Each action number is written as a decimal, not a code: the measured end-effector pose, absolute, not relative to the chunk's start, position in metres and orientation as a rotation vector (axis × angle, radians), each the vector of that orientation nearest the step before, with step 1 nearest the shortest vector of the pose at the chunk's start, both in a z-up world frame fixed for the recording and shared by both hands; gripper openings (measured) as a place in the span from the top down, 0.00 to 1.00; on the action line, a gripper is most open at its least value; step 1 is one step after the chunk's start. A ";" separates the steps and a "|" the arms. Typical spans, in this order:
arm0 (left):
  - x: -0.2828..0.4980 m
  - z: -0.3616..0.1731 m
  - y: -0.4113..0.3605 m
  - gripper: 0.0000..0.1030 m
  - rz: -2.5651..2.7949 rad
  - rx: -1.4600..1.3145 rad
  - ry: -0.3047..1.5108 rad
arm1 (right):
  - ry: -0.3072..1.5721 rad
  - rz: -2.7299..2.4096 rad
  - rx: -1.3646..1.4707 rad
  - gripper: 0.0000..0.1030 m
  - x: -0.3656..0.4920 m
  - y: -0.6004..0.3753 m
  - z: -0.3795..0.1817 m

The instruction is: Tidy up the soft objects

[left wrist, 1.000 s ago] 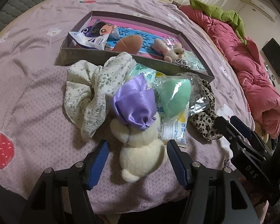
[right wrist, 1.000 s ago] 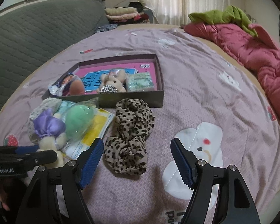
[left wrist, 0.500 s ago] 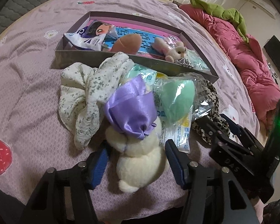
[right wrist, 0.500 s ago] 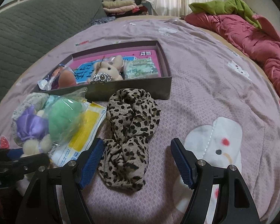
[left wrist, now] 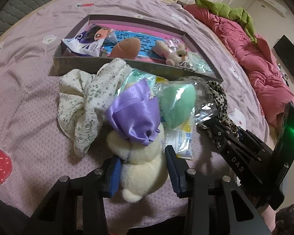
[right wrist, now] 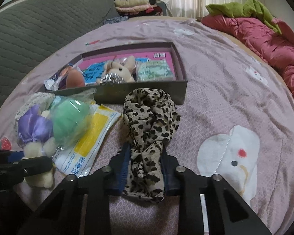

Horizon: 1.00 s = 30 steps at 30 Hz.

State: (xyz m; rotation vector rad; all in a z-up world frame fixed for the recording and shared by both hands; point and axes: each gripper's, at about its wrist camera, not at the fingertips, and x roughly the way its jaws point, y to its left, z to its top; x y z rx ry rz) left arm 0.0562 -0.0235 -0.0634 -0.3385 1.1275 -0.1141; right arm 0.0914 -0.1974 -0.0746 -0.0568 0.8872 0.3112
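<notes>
Left gripper (left wrist: pixel 143 168) clamped on the cream plush (left wrist: pixel 143 166), pads pressing its sides. Right gripper (right wrist: pixel 145 168) clenched on the leopard scarf (right wrist: pixel 150 129), lower folds bunched between the pads, upper coil lying on the bed (right wrist: pixel 225 90) just short of the box (right wrist: pixel 147 93).

Both grasped items on the bedspread, near the front wall of the box. Plush under a purple satin bow (left wrist: pixel 135 115), touching the floral cloth (left wrist: pixel 88 98) on one side and the bagged green sponge (left wrist: pixel 176 105) on the other. Sponge bag resting on a yellow packet (right wrist: pixel 92 137). Already in the box: small bunny (right wrist: pixel 119 70), brown sponge (left wrist: pixel 127 47), tissue pack (right wrist: pixel 154 71), printed pouch (left wrist: pixel 88 41).

Likely trouble:
- Plush squeezed only at its soft body, so apt to slip or rotate on lifting.
- Floral cloth or sponge bag possibly dragged along, both lying against the plush.
- Scarf gripped at one end only; loose coil likely to trail, catch the box wall or spill over it.
- Grippers near each other, with a risk of colliding if both head for the box together.
- Box shallow and partly full; careless drop liable to knock the bunny or land on the rim.
</notes>
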 end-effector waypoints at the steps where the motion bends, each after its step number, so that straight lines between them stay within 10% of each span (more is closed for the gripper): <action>1: 0.055 -0.062 -0.023 0.59 -0.119 -0.342 1.125 | 0.879 0.313 -0.045 0.79 0.091 -0.200 -0.072; 30: 0.044 0.020 -0.030 0.59 -0.157 -0.267 0.907 | 0.668 0.347 -0.043 0.81 0.060 -0.204 -0.012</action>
